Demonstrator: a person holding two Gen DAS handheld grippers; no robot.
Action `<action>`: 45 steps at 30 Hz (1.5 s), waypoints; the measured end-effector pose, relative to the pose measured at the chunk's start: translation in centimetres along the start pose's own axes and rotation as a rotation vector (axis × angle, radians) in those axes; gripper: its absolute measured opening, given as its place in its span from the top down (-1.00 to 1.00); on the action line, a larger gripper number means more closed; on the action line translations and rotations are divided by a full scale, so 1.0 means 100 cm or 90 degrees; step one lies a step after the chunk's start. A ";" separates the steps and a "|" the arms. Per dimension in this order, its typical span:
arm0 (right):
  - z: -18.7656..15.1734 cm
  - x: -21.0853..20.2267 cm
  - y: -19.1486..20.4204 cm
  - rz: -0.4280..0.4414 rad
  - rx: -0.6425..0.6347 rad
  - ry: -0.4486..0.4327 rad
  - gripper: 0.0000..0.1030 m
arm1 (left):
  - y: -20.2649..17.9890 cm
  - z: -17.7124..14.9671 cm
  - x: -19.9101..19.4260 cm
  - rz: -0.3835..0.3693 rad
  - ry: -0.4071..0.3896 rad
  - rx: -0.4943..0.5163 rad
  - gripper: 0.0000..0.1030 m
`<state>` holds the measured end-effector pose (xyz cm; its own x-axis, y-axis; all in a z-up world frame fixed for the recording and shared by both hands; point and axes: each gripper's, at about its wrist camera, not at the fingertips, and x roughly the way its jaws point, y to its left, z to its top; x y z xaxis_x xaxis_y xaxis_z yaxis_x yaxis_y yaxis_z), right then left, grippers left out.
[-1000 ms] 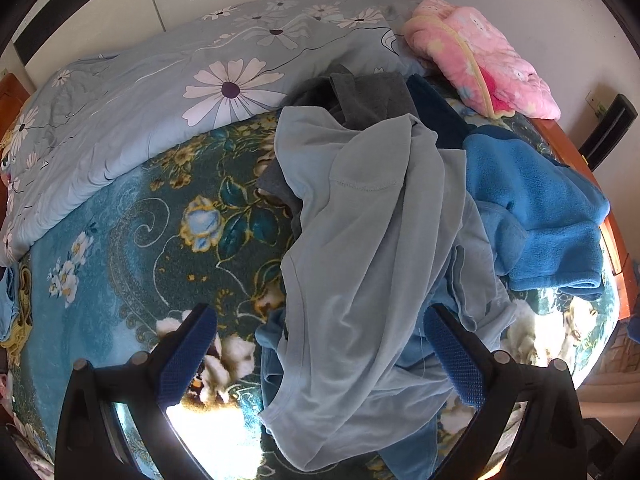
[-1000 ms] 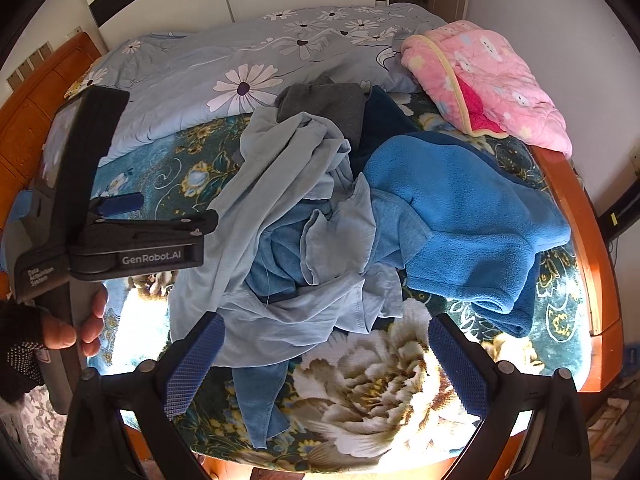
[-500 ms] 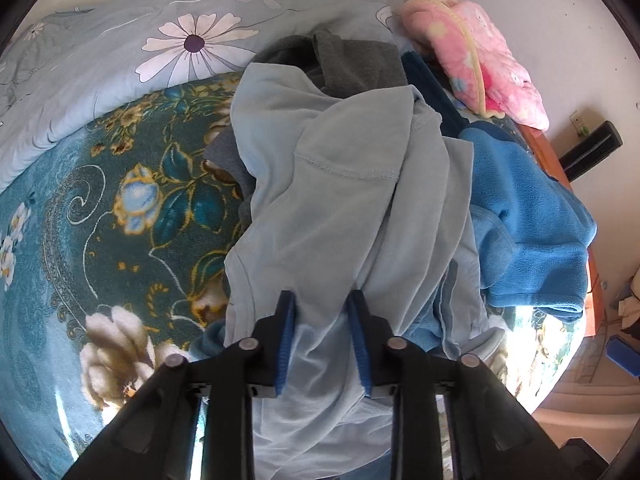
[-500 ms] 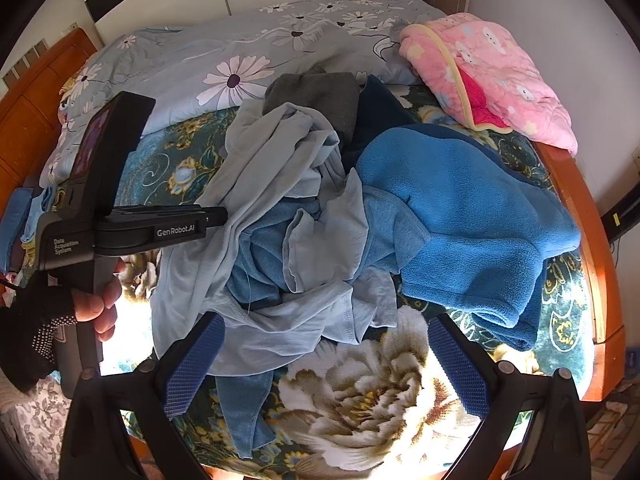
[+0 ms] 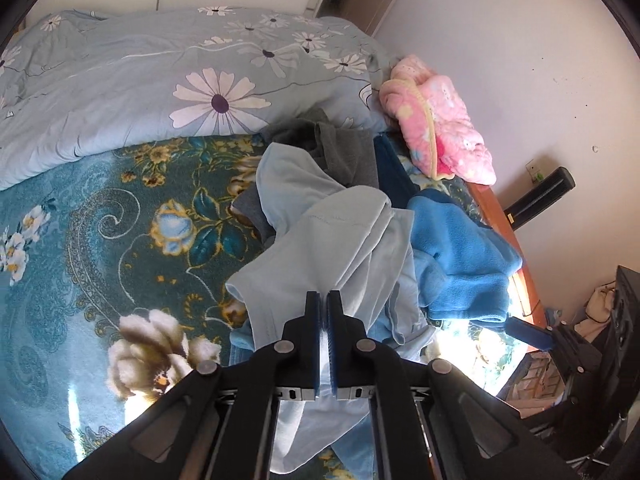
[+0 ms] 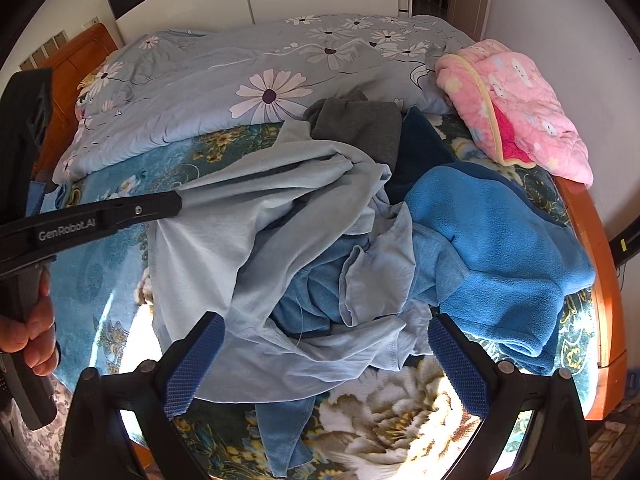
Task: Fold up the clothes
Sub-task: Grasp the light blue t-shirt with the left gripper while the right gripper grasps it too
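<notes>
Now my left gripper (image 5: 324,300), wide a second ago, has its jaws clenched on the pale blue shirt (image 5: 340,240), lifting its fold at frame centre off the bed (image 5: 100,240); my right gripper (image 6: 324,360) stays released, low over the pile.

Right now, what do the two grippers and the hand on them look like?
Both grippers, left gripper and right gripper, are black plastic with blue textured pads and silver pivot screws. The left one's side reads "GenRobot.AI" in white. The hand wears a dark fingerless glove.
</notes>
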<state>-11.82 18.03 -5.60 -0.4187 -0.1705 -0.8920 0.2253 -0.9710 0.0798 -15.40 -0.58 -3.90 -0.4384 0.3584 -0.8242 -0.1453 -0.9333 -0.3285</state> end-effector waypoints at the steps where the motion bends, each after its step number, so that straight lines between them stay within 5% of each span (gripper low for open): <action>1: 0.003 0.000 0.006 0.004 -0.001 -0.003 -1.00 | 0.003 0.000 -0.011 -0.002 -0.008 0.001 0.94; 6: 0.017 -0.001 0.040 0.023 -0.020 -0.020 -1.00 | 0.020 0.000 -0.068 0.007 -0.058 0.012 1.00; 9: 0.023 0.001 0.061 0.031 -0.030 -0.022 -1.00 | 0.040 -0.003 -0.079 0.023 -0.045 0.005 1.00; 20: 0.032 0.049 0.069 0.045 0.005 0.020 -1.00 | 0.090 -0.063 -0.024 0.018 0.054 -0.095 0.96; 22: 0.038 0.061 0.063 0.052 0.026 0.028 -0.97 | 0.090 -0.071 -0.007 0.013 0.065 -0.097 0.70; 28: 0.056 0.099 0.045 0.072 0.088 0.052 -0.47 | 0.079 -0.087 0.040 0.007 0.078 -0.066 0.01; 33: 0.063 0.120 0.030 0.083 0.125 0.075 0.22 | 0.079 -0.089 0.083 -0.020 0.115 -0.075 -0.02; 35: 0.062 0.122 0.024 0.091 0.135 0.080 0.75 | 0.080 -0.088 0.095 -0.039 0.127 -0.092 -0.02; 36: 0.062 0.122 0.021 0.097 0.140 0.080 0.80 | 0.079 -0.087 0.098 -0.049 0.128 -0.095 -0.02; 42: 0.061 0.108 0.018 0.119 0.131 0.061 0.84 | 0.066 -0.080 0.107 -0.096 0.130 -0.093 0.06; 45: 0.060 0.102 0.019 0.127 0.130 0.054 0.85 | 0.059 -0.078 0.107 -0.104 0.137 -0.084 0.70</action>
<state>-20.97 13.47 -11.86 -0.3070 -0.3549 -0.8830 0.1110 -0.9349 0.3372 -14.07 -2.07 -18.26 -0.2182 0.5136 -0.8298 -0.0759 -0.8567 -0.5102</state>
